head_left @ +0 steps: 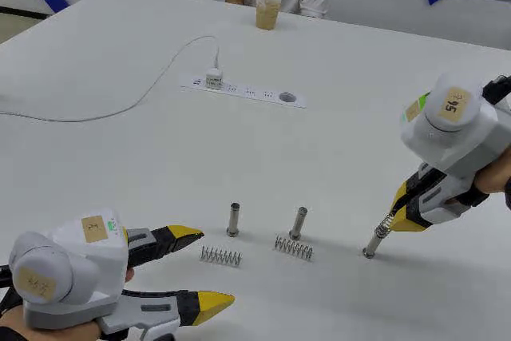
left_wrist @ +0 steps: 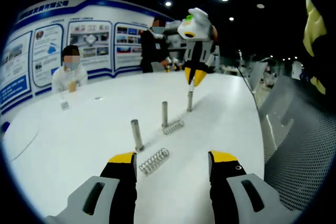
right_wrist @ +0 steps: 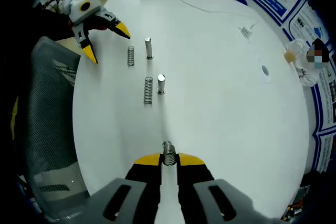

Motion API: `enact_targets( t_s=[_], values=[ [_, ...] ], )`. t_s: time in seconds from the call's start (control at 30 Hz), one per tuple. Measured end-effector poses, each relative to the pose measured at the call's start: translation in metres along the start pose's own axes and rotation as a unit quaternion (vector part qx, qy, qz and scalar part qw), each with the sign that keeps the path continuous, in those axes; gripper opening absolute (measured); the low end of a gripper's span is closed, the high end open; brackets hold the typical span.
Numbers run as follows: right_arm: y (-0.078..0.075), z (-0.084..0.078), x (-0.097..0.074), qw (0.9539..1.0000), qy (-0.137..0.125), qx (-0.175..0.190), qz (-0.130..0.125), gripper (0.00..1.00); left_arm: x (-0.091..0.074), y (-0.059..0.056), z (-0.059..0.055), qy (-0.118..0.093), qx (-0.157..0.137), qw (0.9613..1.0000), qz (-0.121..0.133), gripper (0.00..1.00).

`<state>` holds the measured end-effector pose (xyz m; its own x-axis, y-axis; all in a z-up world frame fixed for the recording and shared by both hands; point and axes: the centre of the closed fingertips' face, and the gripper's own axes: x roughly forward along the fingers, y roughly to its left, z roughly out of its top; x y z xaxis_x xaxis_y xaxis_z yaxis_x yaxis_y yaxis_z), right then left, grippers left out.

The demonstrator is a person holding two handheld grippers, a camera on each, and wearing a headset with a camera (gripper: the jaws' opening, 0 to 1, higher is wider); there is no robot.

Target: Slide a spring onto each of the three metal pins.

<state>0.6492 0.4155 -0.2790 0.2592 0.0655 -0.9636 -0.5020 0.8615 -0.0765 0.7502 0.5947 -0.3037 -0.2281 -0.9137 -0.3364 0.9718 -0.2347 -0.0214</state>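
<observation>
The white counter (head_left: 120, 53) carried a first pin (head_left: 233, 219) and first spring (head_left: 220, 256) just ahead of the left tool (head_left: 217, 267). A second pin (head_left: 298, 223) and second spring (head_left: 294, 247) lay beyond. A third pin (head_left: 371, 245) stood at the right tool (head_left: 397, 217).

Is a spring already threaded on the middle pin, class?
No, the middle pin stands bare, with a spring lying flat on the table beside it.

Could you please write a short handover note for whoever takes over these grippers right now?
Left gripper open and empty.
Right gripper shut on a spring at the top of the right pin, not seated.
Head view: left pin and middle pin stand bare, with the left spring and middle spring lying on the table beside them.
To do: seat this spring, then do the other two.
</observation>
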Motion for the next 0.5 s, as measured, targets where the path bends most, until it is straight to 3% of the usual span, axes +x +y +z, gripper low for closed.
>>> enact_targets(
  t_s=[0.5],
  values=[
    [0.003,-0.005,0.021,0.9996,0.017,0.005,0.023,0.12,0.000,-0.001,-0.002,0.002,-0.002,1.0000,0.001,0.55]
  ],
)
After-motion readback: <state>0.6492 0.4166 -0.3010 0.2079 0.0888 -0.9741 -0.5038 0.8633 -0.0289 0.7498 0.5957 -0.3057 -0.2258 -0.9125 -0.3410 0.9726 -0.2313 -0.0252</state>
